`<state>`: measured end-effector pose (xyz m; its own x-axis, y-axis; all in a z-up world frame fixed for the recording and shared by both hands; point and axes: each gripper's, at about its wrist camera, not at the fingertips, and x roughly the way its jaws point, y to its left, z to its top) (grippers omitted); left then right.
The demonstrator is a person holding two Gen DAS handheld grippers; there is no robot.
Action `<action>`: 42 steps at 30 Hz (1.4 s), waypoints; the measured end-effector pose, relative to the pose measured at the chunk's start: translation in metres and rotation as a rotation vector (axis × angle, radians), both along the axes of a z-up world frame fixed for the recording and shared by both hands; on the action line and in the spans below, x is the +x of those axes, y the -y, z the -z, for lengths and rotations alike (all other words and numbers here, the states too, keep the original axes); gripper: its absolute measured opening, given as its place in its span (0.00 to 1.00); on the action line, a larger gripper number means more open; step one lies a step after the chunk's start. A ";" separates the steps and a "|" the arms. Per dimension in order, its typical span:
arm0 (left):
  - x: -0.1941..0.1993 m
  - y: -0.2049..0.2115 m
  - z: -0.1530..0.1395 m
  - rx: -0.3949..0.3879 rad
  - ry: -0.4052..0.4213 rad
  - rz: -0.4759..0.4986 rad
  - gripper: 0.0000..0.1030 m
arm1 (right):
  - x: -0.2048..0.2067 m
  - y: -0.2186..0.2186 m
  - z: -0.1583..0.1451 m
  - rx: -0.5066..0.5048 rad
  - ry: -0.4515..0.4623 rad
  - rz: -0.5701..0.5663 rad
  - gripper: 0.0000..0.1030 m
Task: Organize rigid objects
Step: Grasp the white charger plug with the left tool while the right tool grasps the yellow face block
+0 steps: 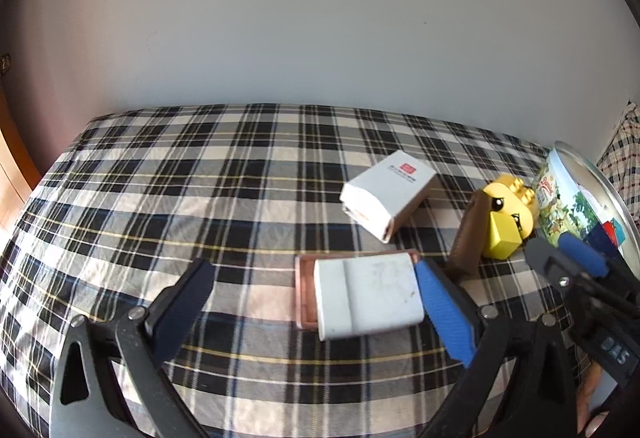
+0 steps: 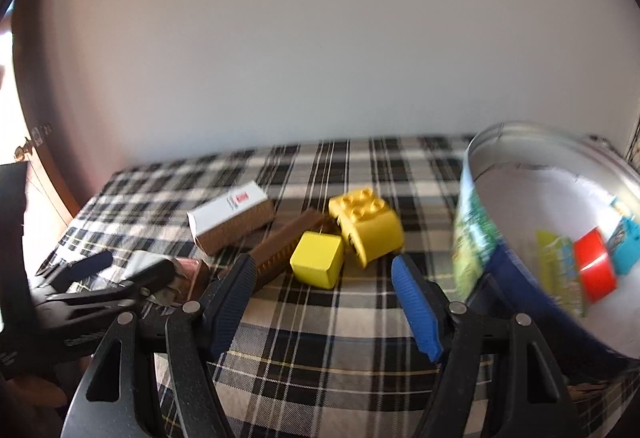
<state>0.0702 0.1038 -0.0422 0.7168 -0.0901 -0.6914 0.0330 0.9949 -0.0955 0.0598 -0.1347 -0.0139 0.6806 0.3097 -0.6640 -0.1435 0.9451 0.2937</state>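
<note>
Nearest the left wrist camera, the left gripper (image 1: pixel 316 302) stands with its jaws wide apart and nothing clamped; the flat white rectangular block (image 1: pixel 368 296) lies between the fingers on a shallow copper-coloured tray (image 1: pixel 301 292), its right edge just beside the blue right pad (image 1: pixel 444 314), though contact cannot be told. The block's long axis runs across the jaw gap, so a straight squeeze would probably take it by its short ends. The right gripper (image 2: pixel 324 302) is likewise open and empty, over the black-and-white plaid bedcover (image 2: pixel 320 338). Straight ahead of it, slightly left of centre, sits the small yellow plastic cube (image 2: pixel 318 259), touching a yellow studded toy brick (image 2: pixel 370 228) behind. A brown ridged bar (image 2: pixel 286 244) lies to the cube's left, and beyond it a white carton with a red mark (image 2: pixel 230 216). To the right, the round printed tin (image 2: pixel 476 238) tilts open, coloured pieces inside; motion blur softens its edges. The right hand seems the nearer to both cube and tin.
</note>
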 end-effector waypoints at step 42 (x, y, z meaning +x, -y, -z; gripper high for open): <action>-0.004 -0.022 -0.001 -0.040 -0.078 0.075 0.89 | 0.027 0.018 0.026 0.171 -0.156 -0.128 0.04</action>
